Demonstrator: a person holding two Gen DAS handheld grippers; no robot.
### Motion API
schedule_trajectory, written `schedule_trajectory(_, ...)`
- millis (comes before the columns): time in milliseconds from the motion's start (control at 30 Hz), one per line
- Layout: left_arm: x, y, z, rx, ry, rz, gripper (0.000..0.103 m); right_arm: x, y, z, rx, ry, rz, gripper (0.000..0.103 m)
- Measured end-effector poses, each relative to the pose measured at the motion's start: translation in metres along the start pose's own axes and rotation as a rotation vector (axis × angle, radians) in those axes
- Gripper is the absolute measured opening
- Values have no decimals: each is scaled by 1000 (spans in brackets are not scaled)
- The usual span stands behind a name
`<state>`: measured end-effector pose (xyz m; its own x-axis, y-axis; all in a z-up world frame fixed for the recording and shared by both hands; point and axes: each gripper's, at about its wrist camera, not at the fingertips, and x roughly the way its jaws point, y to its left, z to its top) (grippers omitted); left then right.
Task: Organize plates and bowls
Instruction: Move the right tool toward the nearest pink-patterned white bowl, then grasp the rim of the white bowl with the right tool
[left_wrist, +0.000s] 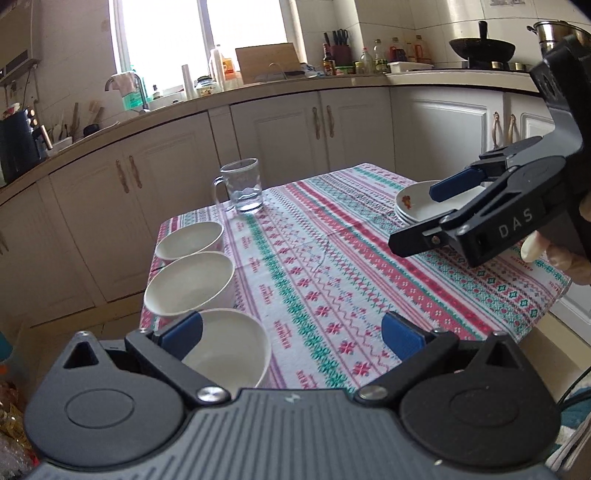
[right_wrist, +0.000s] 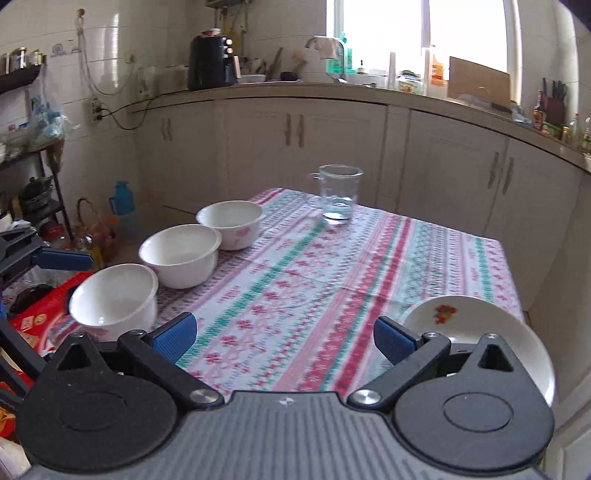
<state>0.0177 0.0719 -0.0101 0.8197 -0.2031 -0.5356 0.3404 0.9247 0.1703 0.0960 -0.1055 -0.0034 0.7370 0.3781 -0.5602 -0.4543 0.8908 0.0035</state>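
Three white bowls stand in a row along the table's left edge: near bowl (left_wrist: 229, 347) (right_wrist: 114, 299), middle bowl (left_wrist: 190, 282) (right_wrist: 179, 253), far bowl (left_wrist: 190, 240) (right_wrist: 231, 221). A stack of white plates with a red flower print (left_wrist: 417, 206) (right_wrist: 476, 328) sits at the right edge. My left gripper (left_wrist: 291, 336) is open and empty, its left finger in front of the near bowl. My right gripper (right_wrist: 284, 339) (left_wrist: 417, 218) is open and empty, hovering just above and beside the plates.
A glass mug (left_wrist: 243, 186) (right_wrist: 338, 194) with a little water stands at the table's far side. The patterned tablecloth (left_wrist: 332, 277) covers the table. Kitchen cabinets and a cluttered counter (left_wrist: 258, 92) run behind. Red packages (right_wrist: 44, 310) lie left of the table.
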Motion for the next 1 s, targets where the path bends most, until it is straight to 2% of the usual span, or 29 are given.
schedule_trajectory(267, 1, 41, -36, -38, 56, 71, 102, 31, 43, 13, -62, 47, 143, 103)
schedule_trajectory(633, 24, 64, -53, -64, 80, 22, 102, 87, 74, 34, -39, 127, 297, 102)
schedule_trajectory(733, 28, 65, -53, -58, 75, -3, 101, 99, 81, 34, -52, 159, 312, 97)
schedule_trajectory(800, 30, 65, -53, -50, 71, -17, 100, 104, 85, 33, -56, 178, 331, 89)
schedule_trajectory(1000, 33, 65, -53, -37, 63, -34, 99, 117, 92, 33, -55, 218, 367, 79)
